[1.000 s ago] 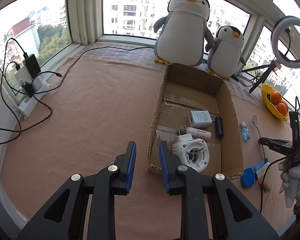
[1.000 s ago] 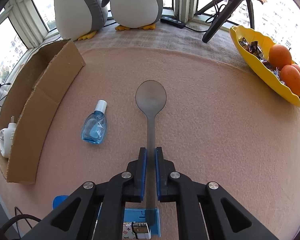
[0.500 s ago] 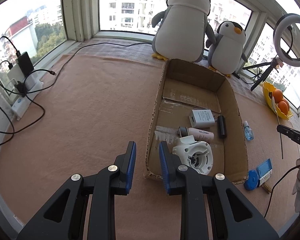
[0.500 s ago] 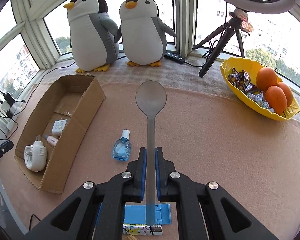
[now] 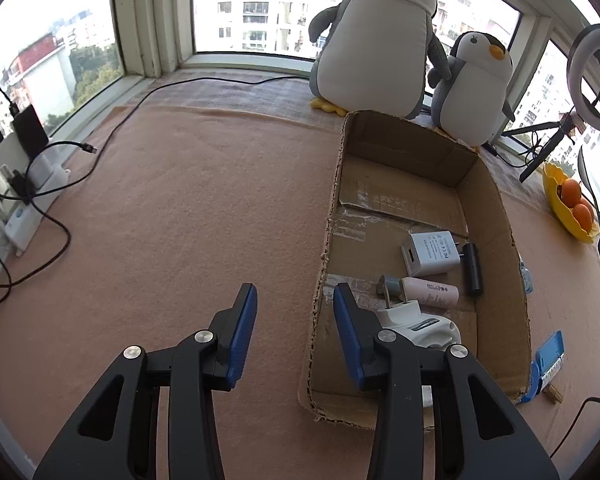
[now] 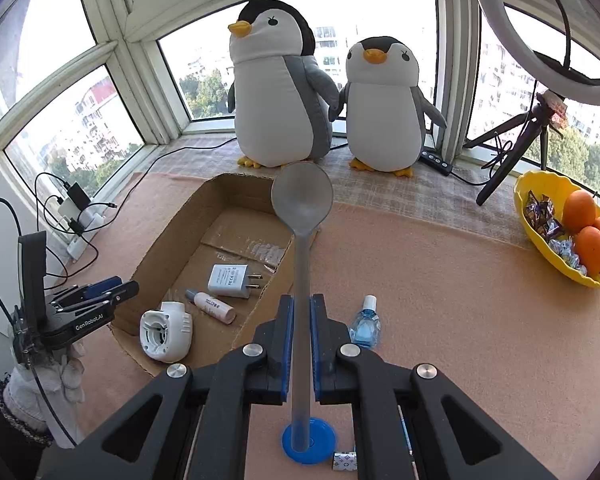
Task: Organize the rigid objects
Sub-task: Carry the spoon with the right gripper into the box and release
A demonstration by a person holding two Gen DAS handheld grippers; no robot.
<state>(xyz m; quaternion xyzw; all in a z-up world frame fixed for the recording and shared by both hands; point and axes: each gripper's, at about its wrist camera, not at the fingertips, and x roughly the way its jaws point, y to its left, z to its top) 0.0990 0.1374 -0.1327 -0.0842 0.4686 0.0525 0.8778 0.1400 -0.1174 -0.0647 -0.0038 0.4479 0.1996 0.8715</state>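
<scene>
A grey spoon (image 6: 301, 216) is being carried toward the cardboard box (image 6: 172, 224), its handle being pinched between the closed jaws of the right gripper (image 6: 300, 344) while its bowl is being held out over the box's near wall; the left gripper (image 5: 294, 312), whose jaws have just been opening, is being held partly open and empty astride the box's outer wall, with nothing between its pads. Inside the box a white charger (image 6: 230, 279), a pink tube (image 6: 214, 305) and a white plug-in device (image 6: 165, 336) are lying toward one end, while the far half of the floor is being left bare. Outside the box, just beside its wall, a blue bottle (image 6: 365, 326) and a blue lid (image 6: 309, 442) are waiting to be sorted. The step is judged best done by the spoon being kept level and lowered well inside the box, toward the bare floor past the charger, so that the bowl is not being caught on the cardboard rim, the grip being loosened only once the spoon is being borne by the floor
</scene>
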